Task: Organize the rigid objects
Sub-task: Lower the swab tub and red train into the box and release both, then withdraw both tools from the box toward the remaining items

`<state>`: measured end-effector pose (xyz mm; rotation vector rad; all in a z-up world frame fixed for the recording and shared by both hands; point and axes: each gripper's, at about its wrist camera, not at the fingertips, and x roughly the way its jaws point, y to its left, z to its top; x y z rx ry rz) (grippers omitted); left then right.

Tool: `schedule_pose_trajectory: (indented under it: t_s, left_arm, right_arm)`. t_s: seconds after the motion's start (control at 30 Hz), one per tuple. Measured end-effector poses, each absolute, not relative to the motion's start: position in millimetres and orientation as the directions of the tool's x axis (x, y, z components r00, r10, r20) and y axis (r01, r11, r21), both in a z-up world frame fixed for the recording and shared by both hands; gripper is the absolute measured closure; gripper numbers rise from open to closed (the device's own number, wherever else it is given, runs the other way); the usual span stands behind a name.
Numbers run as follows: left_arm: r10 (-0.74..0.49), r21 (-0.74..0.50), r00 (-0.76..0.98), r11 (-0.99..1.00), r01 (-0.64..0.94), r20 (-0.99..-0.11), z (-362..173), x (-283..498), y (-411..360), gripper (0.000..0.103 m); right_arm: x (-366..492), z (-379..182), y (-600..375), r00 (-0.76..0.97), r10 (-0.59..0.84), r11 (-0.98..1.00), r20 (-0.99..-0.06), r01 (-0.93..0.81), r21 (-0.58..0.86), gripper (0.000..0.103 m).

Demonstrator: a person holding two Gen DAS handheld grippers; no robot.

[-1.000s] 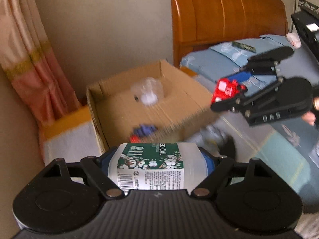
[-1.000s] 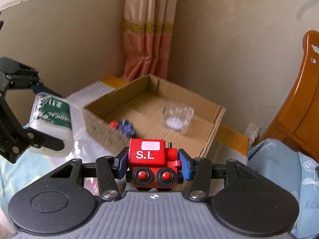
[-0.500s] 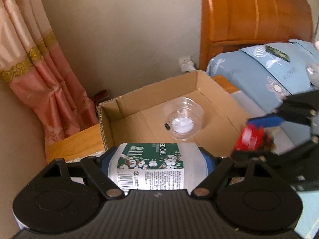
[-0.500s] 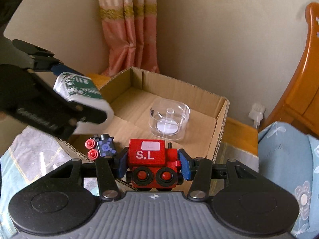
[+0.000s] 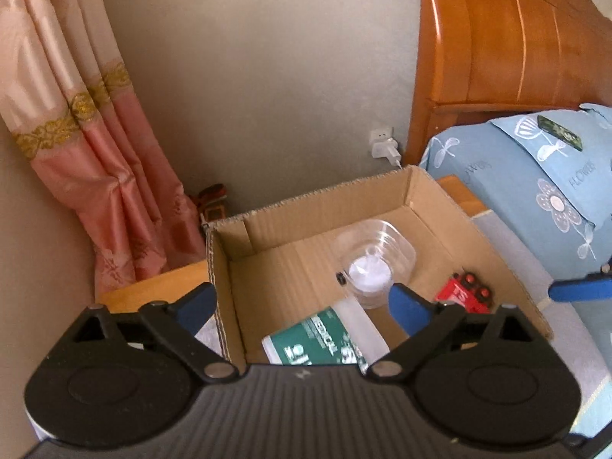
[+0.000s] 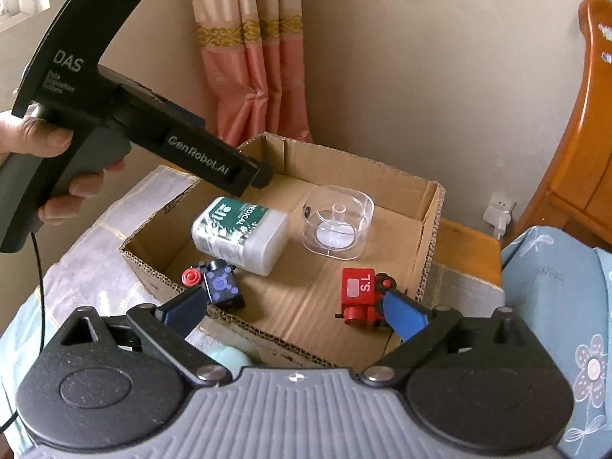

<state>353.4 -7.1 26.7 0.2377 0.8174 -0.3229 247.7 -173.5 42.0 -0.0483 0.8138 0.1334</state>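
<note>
An open cardboard box (image 5: 306, 201) (image 6: 430, 229) sits below both grippers. My left gripper (image 5: 302, 306) hangs over it, jaws opening, nothing pressed between them. The white bottle with a green label (image 5: 325, 344) (image 6: 241, 235) lies loose in the box right under it. My right gripper (image 6: 294, 310) is at the box's near edge, jaws also opening and empty. The red toy train (image 6: 359, 294) (image 5: 464, 292) rests on the box floor beside the right blue finger (image 6: 401, 313). A clear plastic container (image 6: 336, 225) (image 5: 373, 264) and a small blue toy with red wheels (image 6: 218, 287) also lie inside.
A hand (image 6: 38, 145) holds the left gripper's black handle (image 6: 126, 122) above the box's left side. A pink curtain (image 5: 95, 153) hangs behind, a wooden headboard (image 5: 516, 38) and blue flowered pillow (image 5: 535, 191) stand to the right. A wall plug (image 5: 384, 147) sits behind the box.
Both grippers opened. The bottle left my left gripper and the red train left my right one; both now lie in the box. The left gripper moved over the box.
</note>
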Motion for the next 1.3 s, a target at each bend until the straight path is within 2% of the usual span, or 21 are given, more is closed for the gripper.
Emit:
schedule_pose_trajectory:
  t_s: [0.43, 0.7, 1.03, 1.2, 1.3]
  left_arm:
    - [-0.233, 0.066, 0.682, 0.922, 0.382, -0.693, 49, 291, 1, 0.007]
    - [-0.201, 0.112, 0.742, 0.931, 0.348, -0.640, 52, 234, 7, 0.007]
    - [-0.178, 0.035, 0.736, 0.964, 0.265, -0.653, 22, 181, 34, 0.004]
    - [-0.225, -0.039, 0.722, 0.963, 0.265, -0.654, 3, 162, 45, 0.004]
    - [-0.209, -0.021, 0.709, 0.964, 0.265, -0.674, -9, 157, 43, 0.004]
  right_arm:
    - [211, 56, -164, 0.711, 0.059, 0.995, -0.700, -0.098, -0.016, 0.000]
    - [176, 52, -173, 0.738, 0.024, 1.000, -0.675, -0.017, 0.017, 0.000]
    - [126, 17, -184, 0.726, -0.067, 0.995, -0.685, 0.102, 0.010, 0.000]
    - [111, -10, -188, 0.700, -0.053, 0.994, -0.712, 0.102, 0.025, 0.000]
    - [109, -27, -187, 0.677, -0.060, 0.995, -0.733, 0.098, 0.008, 0.000]
